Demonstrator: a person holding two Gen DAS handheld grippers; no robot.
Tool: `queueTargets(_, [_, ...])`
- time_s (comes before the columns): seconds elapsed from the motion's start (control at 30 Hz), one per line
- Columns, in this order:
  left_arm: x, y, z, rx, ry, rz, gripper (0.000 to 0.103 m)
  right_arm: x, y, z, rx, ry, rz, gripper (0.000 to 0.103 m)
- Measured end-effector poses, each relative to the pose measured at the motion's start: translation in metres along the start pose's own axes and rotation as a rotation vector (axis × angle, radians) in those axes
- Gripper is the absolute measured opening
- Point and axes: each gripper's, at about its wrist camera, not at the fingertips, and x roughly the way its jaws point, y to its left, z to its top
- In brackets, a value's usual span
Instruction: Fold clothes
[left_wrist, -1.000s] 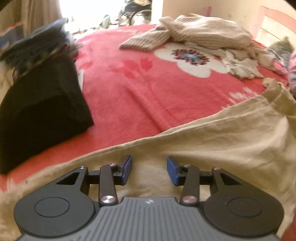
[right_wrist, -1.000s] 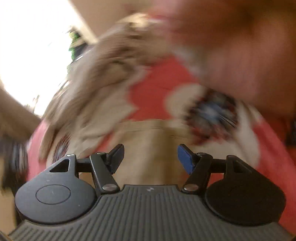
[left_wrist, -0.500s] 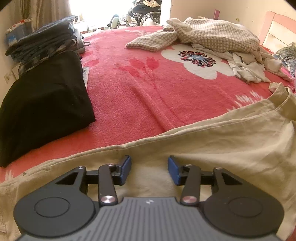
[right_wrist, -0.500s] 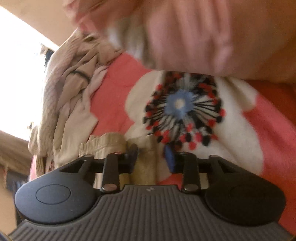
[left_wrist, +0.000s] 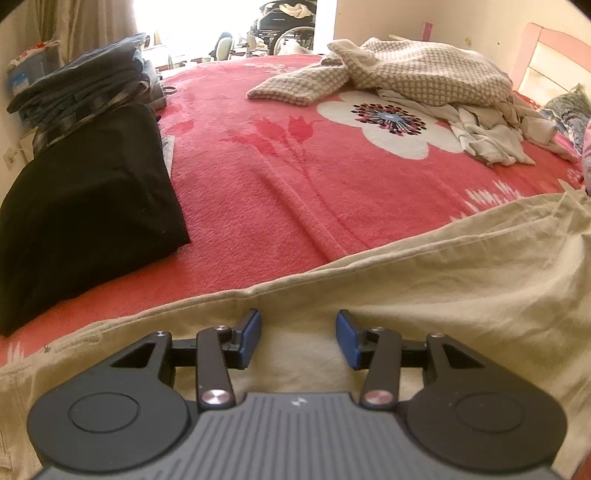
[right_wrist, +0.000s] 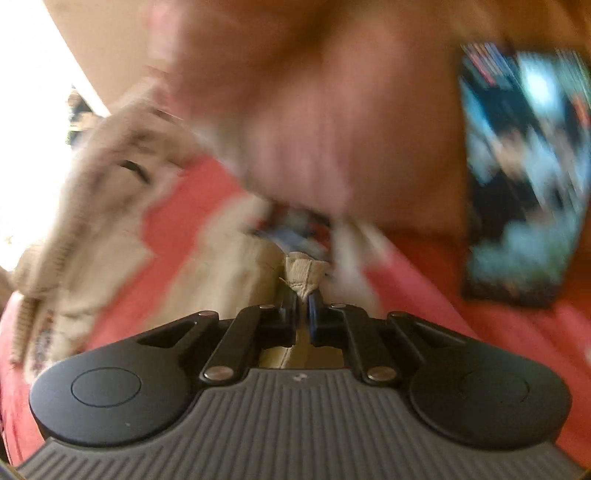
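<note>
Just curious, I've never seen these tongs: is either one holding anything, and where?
The right tongs pinch a bunched edge of the beige garment. The left tongs stand open over it, gripping nothing.

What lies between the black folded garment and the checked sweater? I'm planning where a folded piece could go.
Only bare red blanket lies between the black folded garment and checked sweater, in the left wrist view.

Each hand-held gripper (left_wrist: 298, 338) looks black, with blue pads, silver screws, ribbed grey body.
</note>
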Motion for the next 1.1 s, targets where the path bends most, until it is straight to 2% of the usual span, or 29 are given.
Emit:
queueTargets(0.17, [0.0, 0.001, 0.001, -0.003, 0.001, 0.002, 0.047, 0.015, -0.007, -0.01, 0.018, 0.004, -0.045, 0.006])
queueTargets(0.27, [0.0, -0.001, -0.001, -0.003, -0.004, 0.009, 0.047, 0.016, -0.01, -0.003, 0.011, 0.032, -0.054, 0.011])
queueTargets(0.33, [0.0, 0.0, -0.002, 0.001, -0.006, 0.009, 0.047, 0.001, -0.006, -0.001, -0.039, 0.0, -0.086, 0.023])
queueTargets(0.4, [0.0, 0.0, -0.001, 0.0, -0.005, 0.009, 0.047, -0.024, -0.003, 0.001, -0.083, -0.069, -0.103, 0.026])
queueTargets(0.5, [0.001, 0.0, 0.0, -0.001, -0.002, 0.012, 0.047, -0.045, -0.008, 0.004, -0.048, -0.096, -0.019, 0.03])
queueTargets(0.6, [0.001, -0.001, 0.0, 0.001, -0.003, 0.016, 0.047, -0.038, -0.009, 0.005, 0.001, 0.005, 0.08, 0.033])
queueTargets(0.7, [0.001, -0.002, 0.0, -0.001, -0.004, 0.018, 0.047, -0.012, -0.004, 0.005, 0.053, 0.095, 0.107, 0.033])
queueTargets(0.77, [0.001, -0.002, -0.001, 0.0, -0.004, 0.019, 0.047, 0.0, 0.001, 0.004, 0.053, 0.137, 0.118, 0.026])
queueTargets(0.8, [0.001, -0.002, -0.001, 0.0, -0.002, 0.021, 0.047, 0.0, 0.008, 0.004, 0.037, 0.132, 0.135, 0.014])
queueTargets(0.97, [0.002, -0.002, 0.001, 0.0, -0.001, 0.022, 0.048, -0.011, 0.061, 0.011, -0.145, 0.086, 0.237, 0.014])
queueTargets(1.07, [0.002, -0.003, 0.0, 0.001, -0.003, 0.021, 0.048, -0.002, 0.079, 0.012, -0.192, 0.154, 0.368, 0.019])
queueTargets(1.1, [0.002, -0.003, 0.0, 0.001, -0.004, 0.02, 0.048, 0.004, 0.081, 0.015, -0.192, 0.179, 0.399, 0.025])
